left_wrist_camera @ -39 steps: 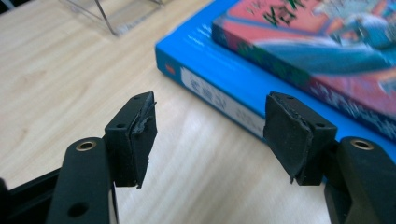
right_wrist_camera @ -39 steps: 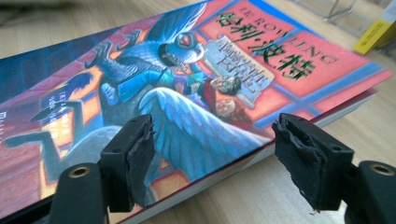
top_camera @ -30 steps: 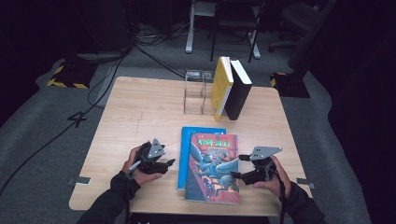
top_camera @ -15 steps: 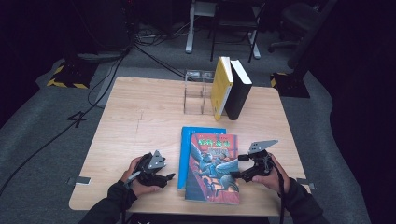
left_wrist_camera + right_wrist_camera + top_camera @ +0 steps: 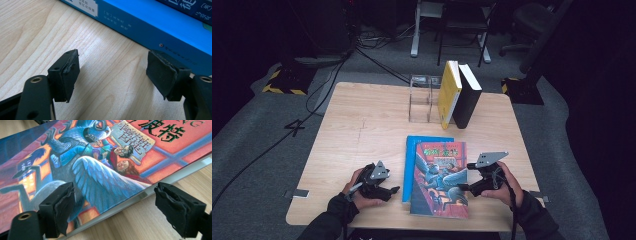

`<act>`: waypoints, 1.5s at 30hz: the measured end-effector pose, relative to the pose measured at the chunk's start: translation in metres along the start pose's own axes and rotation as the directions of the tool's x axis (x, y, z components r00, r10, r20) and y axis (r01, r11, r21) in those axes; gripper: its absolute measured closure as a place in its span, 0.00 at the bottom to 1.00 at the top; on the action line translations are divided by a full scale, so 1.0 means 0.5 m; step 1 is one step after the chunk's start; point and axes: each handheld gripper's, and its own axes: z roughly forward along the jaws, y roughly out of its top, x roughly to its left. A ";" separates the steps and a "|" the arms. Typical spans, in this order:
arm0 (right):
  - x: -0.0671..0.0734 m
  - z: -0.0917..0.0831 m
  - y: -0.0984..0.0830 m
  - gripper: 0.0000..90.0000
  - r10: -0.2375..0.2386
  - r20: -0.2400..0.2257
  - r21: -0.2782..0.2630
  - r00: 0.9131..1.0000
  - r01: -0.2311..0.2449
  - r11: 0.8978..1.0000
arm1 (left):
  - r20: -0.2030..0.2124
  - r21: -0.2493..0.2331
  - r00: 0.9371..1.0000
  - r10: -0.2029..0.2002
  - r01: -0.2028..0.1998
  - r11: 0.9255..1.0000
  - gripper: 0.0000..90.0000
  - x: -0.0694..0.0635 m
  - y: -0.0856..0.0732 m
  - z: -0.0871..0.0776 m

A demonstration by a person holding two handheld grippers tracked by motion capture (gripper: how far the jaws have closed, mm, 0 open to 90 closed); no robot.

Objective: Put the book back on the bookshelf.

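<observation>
An illustrated book [image 5: 439,177] [image 5: 100,157] with a winged creature on its cover lies flat on a blue book [image 5: 412,160] [image 5: 155,22] at the near middle of the table. My left gripper [image 5: 394,190] [image 5: 112,67] lies low on the wood just left of the blue book's edge. It is open, its jaws have just been opening, and only bare table is between them. My right gripper [image 5: 467,177] [image 5: 113,202] is at the illustrated book's right edge and is open. Its jaws have just been opening too. One pad hovers over the cover and the other over the table, neither pressing.
At the far middle of the wooden table [image 5: 362,130], a yellow book [image 5: 448,92] and a black book [image 5: 468,97] lean upright against a clear acrylic holder [image 5: 421,97]. Cables run over the dark floor behind the table.
My left gripper has slid a little toward the near edge and closer to the blue book. My right gripper has stayed at the illustrated book's right edge.
</observation>
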 end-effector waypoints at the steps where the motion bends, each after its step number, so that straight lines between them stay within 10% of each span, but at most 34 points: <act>1: 0.000 0.002 0.002 0.18 0.001 0.003 0.002 1.000 -0.001 1.000 | 0.002 0.002 1.000 0.004 -0.004 1.000 0.30 0.001 0.001 0.000; 12: -0.014 0.023 0.012 0.21 0.098 0.016 0.024 0.995 -0.099 0.995 | 0.000 0.003 1.000 0.002 -0.002 1.000 0.28 -0.001 0.002 0.002; 23: 0.005 0.004 0.024 0.35 0.007 0.085 -0.006 0.996 -0.007 1.000 | 0.002 0.003 1.000 0.002 -0.002 1.000 0.28 0.000 0.003 0.003; 34: -0.017 0.047 0.053 0.36 0.004 -0.052 -0.046 0.999 -0.006 0.999 | 0.004 0.004 1.000 0.004 -0.004 1.000 0.28 0.000 0.003 0.003; 45: -0.026 0.062 0.070 0.88 0.014 -0.134 -0.148 0.991 -0.034 0.988 | 0.004 0.009 1.000 -0.001 0.001 1.000 0.27 0.000 0.007 0.005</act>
